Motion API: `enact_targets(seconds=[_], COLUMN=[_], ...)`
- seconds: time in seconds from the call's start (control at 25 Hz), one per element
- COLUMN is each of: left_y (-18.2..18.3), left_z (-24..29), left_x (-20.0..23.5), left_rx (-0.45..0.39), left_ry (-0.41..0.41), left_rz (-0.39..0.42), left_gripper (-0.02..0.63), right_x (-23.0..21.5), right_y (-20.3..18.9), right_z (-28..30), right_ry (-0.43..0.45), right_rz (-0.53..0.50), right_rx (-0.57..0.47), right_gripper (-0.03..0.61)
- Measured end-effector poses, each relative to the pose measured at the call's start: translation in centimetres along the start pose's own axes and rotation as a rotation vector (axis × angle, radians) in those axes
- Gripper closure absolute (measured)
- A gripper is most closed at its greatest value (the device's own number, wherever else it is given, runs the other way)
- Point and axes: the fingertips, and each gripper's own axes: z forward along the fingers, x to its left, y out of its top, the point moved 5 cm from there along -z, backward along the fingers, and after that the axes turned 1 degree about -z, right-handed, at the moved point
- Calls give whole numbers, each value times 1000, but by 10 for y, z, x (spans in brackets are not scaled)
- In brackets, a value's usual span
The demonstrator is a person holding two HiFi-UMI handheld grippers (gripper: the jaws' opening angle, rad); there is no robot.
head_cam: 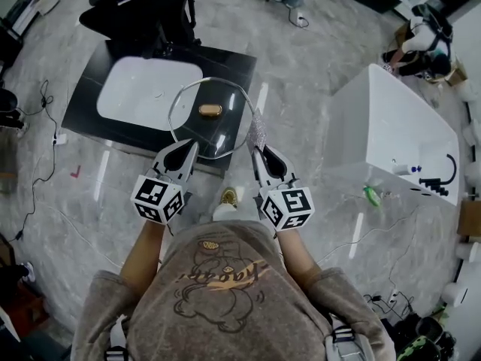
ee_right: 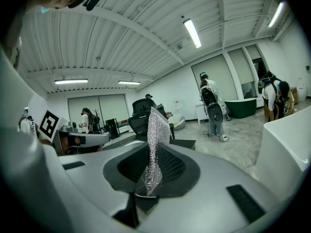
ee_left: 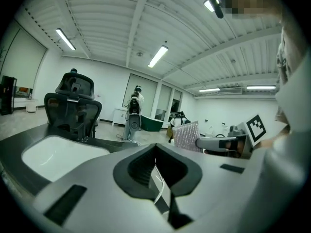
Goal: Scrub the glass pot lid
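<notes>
Right below the grippers there's a black table [head_cam: 86,115] with a white basin [head_cam: 149,92] set into it, and a black chair [head_cam: 139,10] parked just behind that. A big white tub [head_cam: 391,119] sits off to the right, well apart from the table. Cables [head_cam: 41,153] trail over the floor [head_cam: 301,74] on the left side. A few people [ee_right: 210,103] stand far back in the room in the gripper views.

Room-wise, the lid hangs over the table's front right corner. From the head view its left part overlaps the basin's right end and its right part reaches about to the table edge. There's open grey floor between table and tub, so the right side is the roomy one. The chair closes off the far side.

The lid [head_cam: 218,135] is clear glass with a thin metal rim and a gold knob [head_cam: 210,110] in the middle, and you can see the table straight through it. It's up in the air, knob side toward the head camera.

The left gripper [head_cam: 192,147] is clenched on the lid's lower-left rim, and its own view shows the thin edge pinched between the jaws. The right gripper [head_cam: 257,150] is clamped on a silver scourer [head_cam: 258,131]. The scourer stands up out of the jaws and meets the lid's right rim.
</notes>
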Motion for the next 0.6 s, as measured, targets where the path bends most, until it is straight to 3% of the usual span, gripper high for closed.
enact_targets(seconds=[0.24,0.4,0.6], left_y=[11,13,19], left_z=[37,54,80], left_x=[20,28,36], left_rx=[13,22,87], left_ry=[12,-59,-122], left_rz=[22,25,105], left_gripper=[595,595,577], right_x=[-24,-32,-40], right_y=[12,17,23], right_z=[35,53,67], right_ry=[19,11,-23], right_rz=[6,18,28], right_rx=[14,18,18], right_gripper=[509,509,509])
